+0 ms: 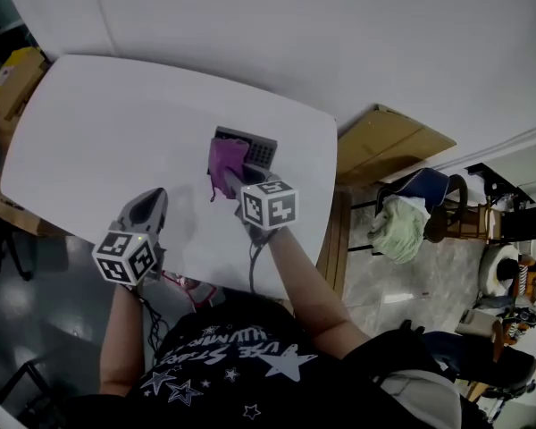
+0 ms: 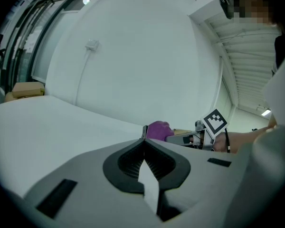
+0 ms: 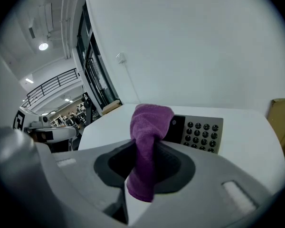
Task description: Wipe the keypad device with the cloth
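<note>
The right tongs (image 1: pixel 242 180) are clamped on a purple cloth (image 1: pixel 225 164). In the right gripper view the cloth (image 3: pixel 147 127) is soft, nubby terry, bunched into a thick fold. It rises from between the dark ribbed pads, bulges over the tips of the tongs (image 3: pixel 145 151) and hangs back down as a limp tail between them.

Just beyond those tips lies the keypad device (image 3: pixel 199 133), a flat grey rectangular slab with rows of small round black buttons and a dark glossy panel on its left part. The bulge of the cloth covers the left edge of that panel; whether it presses on it cannot be told. From the head view the keypad device (image 1: pixel 255 148) lies flat on the smooth white counter (image 1: pixel 116 123), directly ahead of the right tongs, with the cloth draped over its near left corner.

The left tongs (image 1: pixel 154 197) lie well to the left of the right pair, low over bare counter. In the left gripper view their grooved black pads meet at the tips (image 2: pixel 144 144) with nothing held between them. The cloth (image 2: pixel 157 130) and the other gripper's checkered cube (image 2: pixel 214 121) show ahead and to the right.
</note>
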`<state>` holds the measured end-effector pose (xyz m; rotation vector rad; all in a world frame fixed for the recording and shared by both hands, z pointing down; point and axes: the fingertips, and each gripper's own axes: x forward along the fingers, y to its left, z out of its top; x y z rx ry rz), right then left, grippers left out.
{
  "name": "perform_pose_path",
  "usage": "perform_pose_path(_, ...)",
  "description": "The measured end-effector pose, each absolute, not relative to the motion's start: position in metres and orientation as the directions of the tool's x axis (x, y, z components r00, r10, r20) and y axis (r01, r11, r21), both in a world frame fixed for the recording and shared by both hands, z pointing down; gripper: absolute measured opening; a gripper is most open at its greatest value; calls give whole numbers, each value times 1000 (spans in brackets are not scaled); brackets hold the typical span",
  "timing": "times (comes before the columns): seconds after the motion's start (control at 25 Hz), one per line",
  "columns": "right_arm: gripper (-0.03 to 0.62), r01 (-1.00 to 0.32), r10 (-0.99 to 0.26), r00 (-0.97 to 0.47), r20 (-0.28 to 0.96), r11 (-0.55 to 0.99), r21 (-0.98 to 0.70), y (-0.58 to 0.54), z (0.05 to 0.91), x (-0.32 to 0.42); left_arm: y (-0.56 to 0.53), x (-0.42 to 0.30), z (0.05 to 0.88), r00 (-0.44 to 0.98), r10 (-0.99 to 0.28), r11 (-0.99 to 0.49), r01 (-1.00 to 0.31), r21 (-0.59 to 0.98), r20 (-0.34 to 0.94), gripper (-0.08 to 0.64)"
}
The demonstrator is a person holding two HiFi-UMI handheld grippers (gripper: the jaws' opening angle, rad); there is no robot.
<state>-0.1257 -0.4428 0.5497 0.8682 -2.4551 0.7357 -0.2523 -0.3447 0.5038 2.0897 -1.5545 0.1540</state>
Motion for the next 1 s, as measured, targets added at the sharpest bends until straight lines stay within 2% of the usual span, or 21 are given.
perform_pose_path(0.48, 97, -690, -444, -689, 573, 642, -333, -463, 571, -130, -360, -253, 520, 332, -837, -185, -920, 347, 434, 8)
perform_pose_path(1.0, 97, -741, -498, -660, 563, 557, -376, -468, 570, -87, -366, -219, 521, 402, -799, -255, -900, 353, 447, 8)
